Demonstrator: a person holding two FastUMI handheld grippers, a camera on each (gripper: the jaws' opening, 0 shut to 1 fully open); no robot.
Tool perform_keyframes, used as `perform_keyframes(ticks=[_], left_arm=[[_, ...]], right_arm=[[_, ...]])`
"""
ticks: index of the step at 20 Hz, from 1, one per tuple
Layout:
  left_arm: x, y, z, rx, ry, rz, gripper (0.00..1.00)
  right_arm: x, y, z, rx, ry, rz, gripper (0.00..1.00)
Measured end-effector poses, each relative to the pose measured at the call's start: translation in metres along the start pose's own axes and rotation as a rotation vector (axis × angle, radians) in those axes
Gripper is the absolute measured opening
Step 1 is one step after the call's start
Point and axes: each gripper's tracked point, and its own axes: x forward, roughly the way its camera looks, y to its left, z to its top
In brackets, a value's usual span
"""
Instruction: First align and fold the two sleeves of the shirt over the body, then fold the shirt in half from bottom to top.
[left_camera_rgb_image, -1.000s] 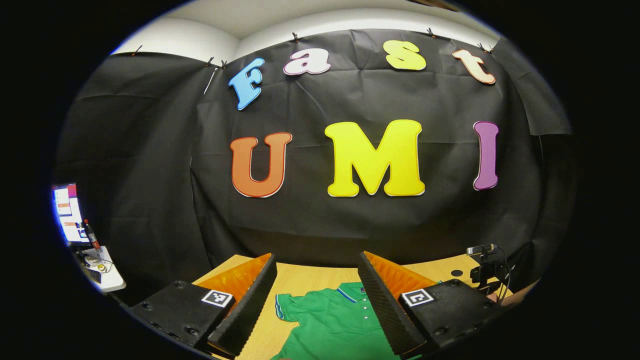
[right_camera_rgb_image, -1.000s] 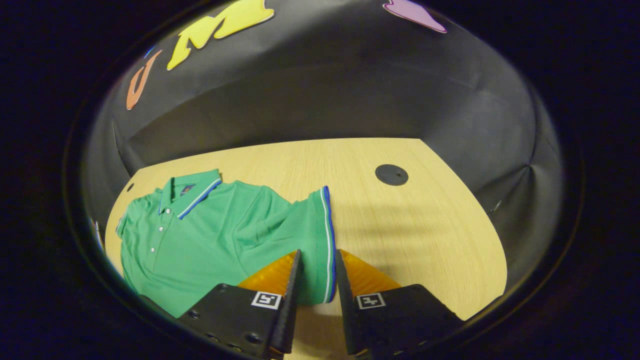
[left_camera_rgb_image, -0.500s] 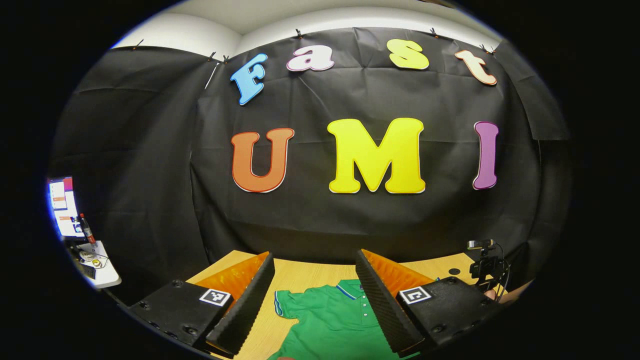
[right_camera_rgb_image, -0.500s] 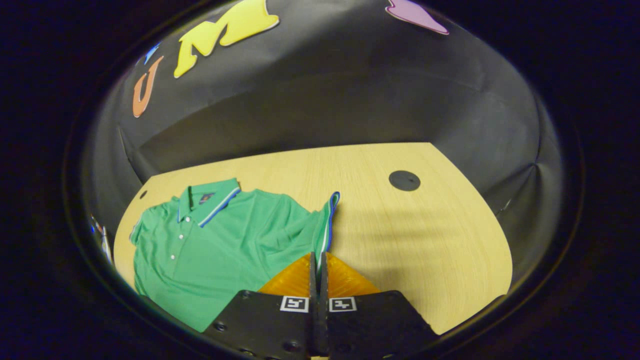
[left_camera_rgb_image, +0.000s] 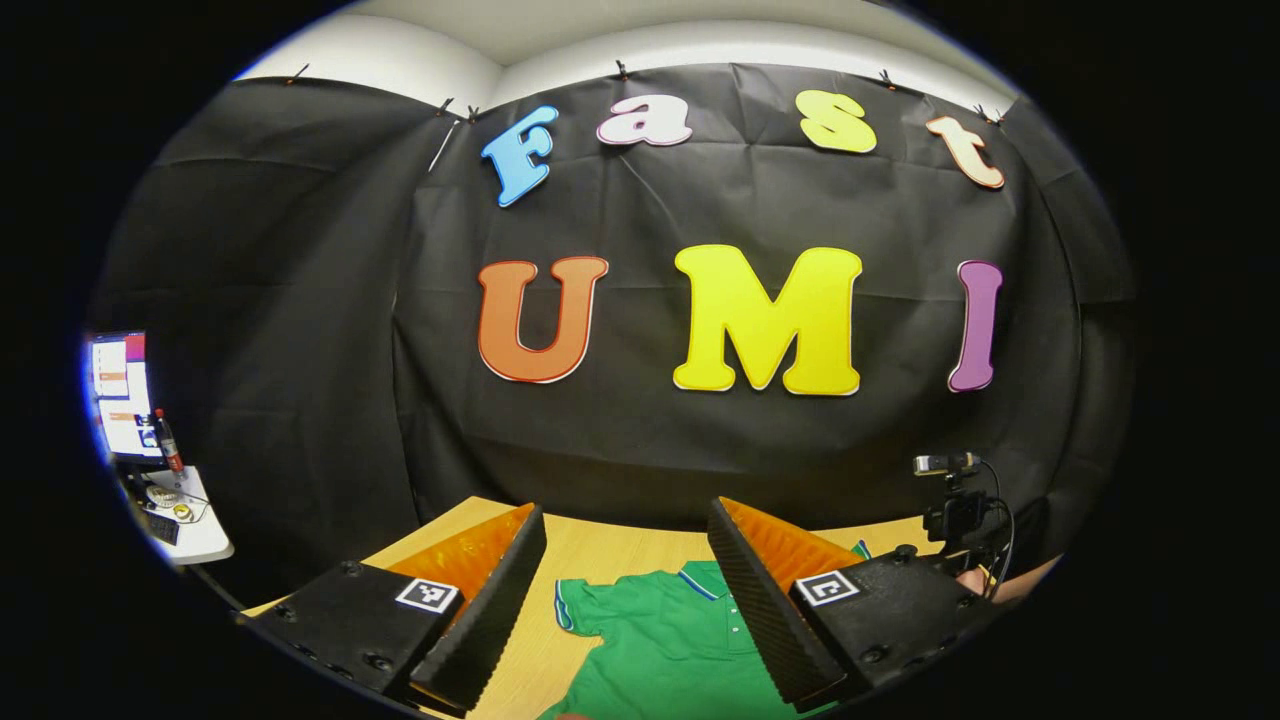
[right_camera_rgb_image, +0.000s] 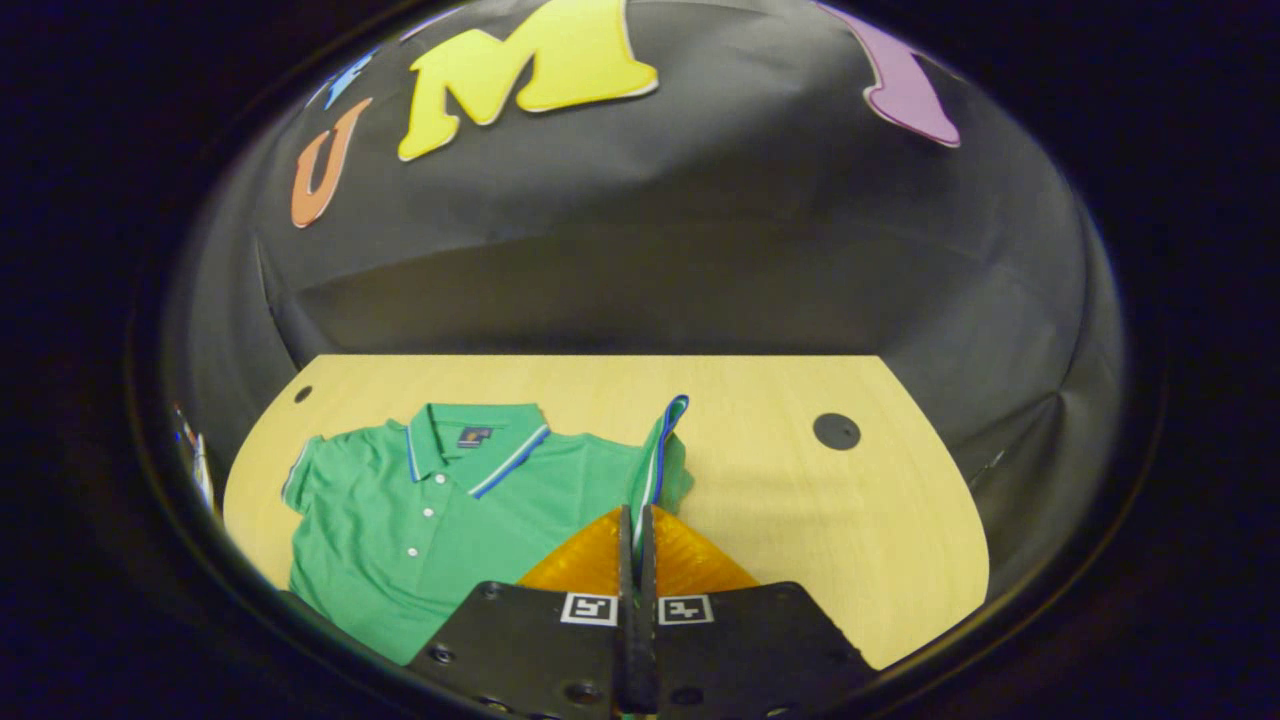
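green shirt, blue-white trim, pale wood table

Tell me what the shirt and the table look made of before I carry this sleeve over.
Shirt: soft matte knit, probably cotton pique; the pinched sleeve drapes limply from the right gripper. Table: pale wood-grain top, likely smooth laminate, judging by its even straight grain.

One green shirt lies on one wooden worktop — two sleeves, one collar. Two round black discs sit in the worktop: one towards the far right corner, one at the far left corner. Two grippers — left, right. One small camera stands at the worktop's right edge.
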Motion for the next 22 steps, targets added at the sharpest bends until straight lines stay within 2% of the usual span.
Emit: perform_keyframes(ticks=[10,14,15,16,19,22], left_arm=[[-0.017,0.061,0.002,-0.019,-0.001,0.078,1.00],[-0.015,0.074,0.001,-0.033,0.002,0.084,1.00],[-0.014,0.074,0.002,-0.036,0.003,0.080,1.00],[-0.012,0.076,0.001,-0.040,0.005,0.074,1.00],[-0.003,0.076,-0.009,-0.041,0.022,0.051,1.00],[0.012,0.078,-0.031,-0.045,0.072,0.020,1.00]], right_arm=[[0.010,0.125,-0.002,-0.026,0.047,0.091,0.00],[-0.001,0.152,0.009,0.018,0.009,0.144,0.16],[-0.005,0.153,0.012,0.016,-0.006,0.143,0.27],[-0.009,0.153,0.016,0.019,-0.022,0.140,0.33],[-0.033,0.136,0.030,0.027,-0.091,0.093,0.98],[-0.068,0.124,0.043,0.028,-0.168,0.064,0.96]])
